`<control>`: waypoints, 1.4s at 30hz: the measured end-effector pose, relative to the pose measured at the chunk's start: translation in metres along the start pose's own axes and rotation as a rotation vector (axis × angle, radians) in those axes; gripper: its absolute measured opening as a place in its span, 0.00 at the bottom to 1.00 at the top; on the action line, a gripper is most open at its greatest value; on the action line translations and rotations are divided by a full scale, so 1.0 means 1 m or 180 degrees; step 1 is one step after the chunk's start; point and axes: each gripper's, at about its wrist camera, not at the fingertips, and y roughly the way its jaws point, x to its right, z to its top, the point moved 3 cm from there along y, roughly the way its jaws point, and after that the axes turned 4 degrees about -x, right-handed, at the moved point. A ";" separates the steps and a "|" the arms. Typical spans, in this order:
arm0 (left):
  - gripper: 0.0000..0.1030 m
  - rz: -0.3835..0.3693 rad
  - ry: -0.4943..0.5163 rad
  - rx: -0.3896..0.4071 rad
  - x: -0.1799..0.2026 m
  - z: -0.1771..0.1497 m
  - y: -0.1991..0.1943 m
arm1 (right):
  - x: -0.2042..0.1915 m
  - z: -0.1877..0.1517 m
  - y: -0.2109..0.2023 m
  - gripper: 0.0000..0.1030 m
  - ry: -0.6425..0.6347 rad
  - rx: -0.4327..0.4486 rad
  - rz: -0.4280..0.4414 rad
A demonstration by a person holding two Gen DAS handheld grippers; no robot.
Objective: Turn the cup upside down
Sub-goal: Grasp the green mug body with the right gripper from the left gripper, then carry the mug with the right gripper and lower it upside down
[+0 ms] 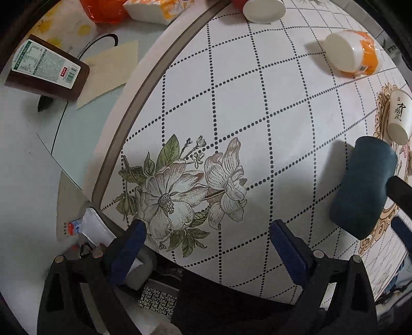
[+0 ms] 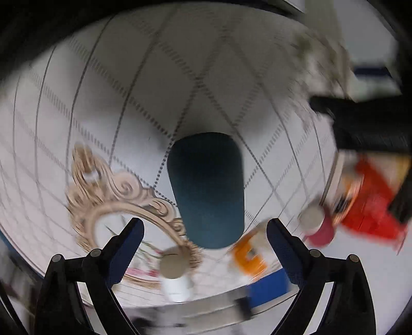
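Note:
A dark teal cup (image 1: 363, 188) stands on the patterned round table (image 1: 257, 108), base up as far as I can tell. In the right wrist view the cup (image 2: 208, 190) sits just beyond my right gripper (image 2: 206, 232), whose fingers are wide apart and hold nothing; this view is blurred by motion. A black finger of the right gripper (image 1: 399, 190) shows beside the cup in the left wrist view. My left gripper (image 1: 208, 234) is open and empty over the flower print, left of the cup.
Other cups stand on the table: a white one with black characters (image 1: 399, 116), an orange and white one (image 1: 352, 51) and a white-based one (image 1: 264, 10) at the far edge. A brown bottle (image 1: 43, 67) lies on the surface beyond the table's rim (image 1: 144, 98).

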 end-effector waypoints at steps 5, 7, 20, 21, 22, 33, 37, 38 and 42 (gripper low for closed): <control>0.96 -0.0015 -0.0041 -0.0001 -0.006 0.004 0.005 | -0.005 0.007 0.015 0.95 -0.0434 0.0045 -0.0136; 0.96 -0.0024 -0.0039 -0.0013 -0.012 0.007 0.008 | -0.004 0.008 0.020 0.95 -0.0512 0.0059 -0.0136; 0.95 0.0000 0.0103 -0.0062 0.002 0.015 0.012 | -0.001 0.002 0.055 0.90 -0.0812 0.0105 -0.0065; 0.95 0.0007 0.0113 -0.0063 0.002 0.016 0.012 | -0.001 0.001 0.058 0.87 -0.0824 0.0107 -0.0062; 0.95 0.0005 0.0117 -0.0065 0.002 0.016 0.012 | 0.004 0.003 0.066 0.86 -0.0834 0.0095 -0.0061; 0.95 0.0000 0.0123 -0.0083 0.002 0.021 0.011 | 0.021 0.007 0.083 0.73 -0.0834 0.0123 0.0037; 0.95 -0.0009 0.0132 -0.0074 0.002 0.021 0.010 | 0.020 0.004 0.082 0.72 -0.0787 0.0158 -0.0006; 0.95 -0.0010 0.0136 -0.0073 0.003 0.021 0.010 | 0.022 0.005 0.081 0.72 -0.0748 0.0179 -0.0025; 0.95 -0.0011 0.0143 -0.0074 0.004 0.021 0.009 | 0.018 0.008 0.073 0.72 -0.0589 0.0171 -0.0018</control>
